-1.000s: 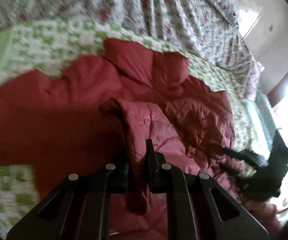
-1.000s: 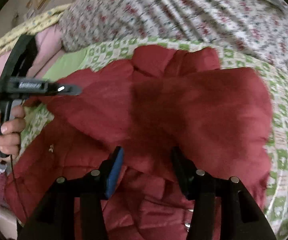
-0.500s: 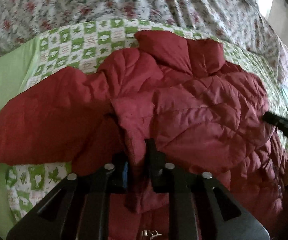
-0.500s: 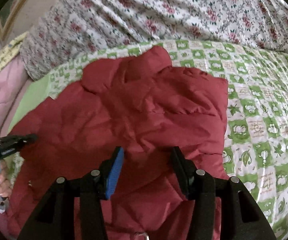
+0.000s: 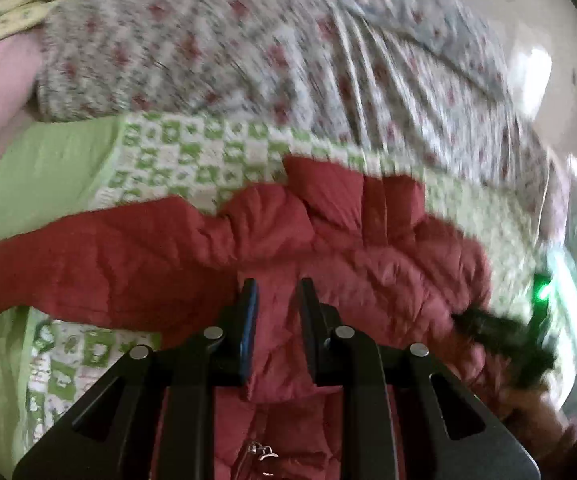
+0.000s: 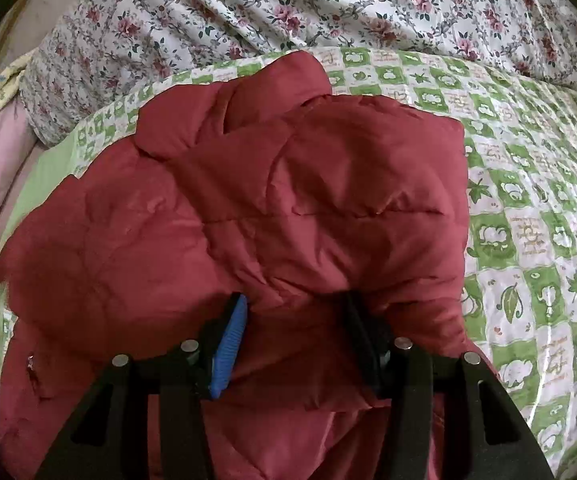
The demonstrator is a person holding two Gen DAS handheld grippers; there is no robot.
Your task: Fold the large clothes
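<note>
One red quilted jacket (image 6: 272,200) fills the middle of both views, lying on a green-checked quilt (image 6: 528,240) over the bed, with a floral cover (image 6: 328,8) bunched across the top of the frame. It looks puffy and soft, light for its bulk, with a smooth shell that could slide; it should spring back from a crease unless pressed flat. A hem or seam edge would likely give a firmer hold than the padded middle. One sleeve (image 5: 88,264) runs out to the left of the left view, and the collar (image 5: 348,200) sits at upper centre. A zip pull (image 5: 262,450) shows at the bottom, between the arms of the tool.

Left tongs (image 5: 275,300), low centre of their view, stand part open with a fold of jacket between the fingers; whether they pinch it or have let go I cannot tell, as gaps seem to show beside the cloth. Right tongs (image 6: 294,316) are spread wide over a folded panel, the fabric bulging between the blue pad (image 6: 230,344) and the black finger without being clamped. Both point forward and down across the jacket. In the left view the right tool is a blurred dark shape at lower right
</note>
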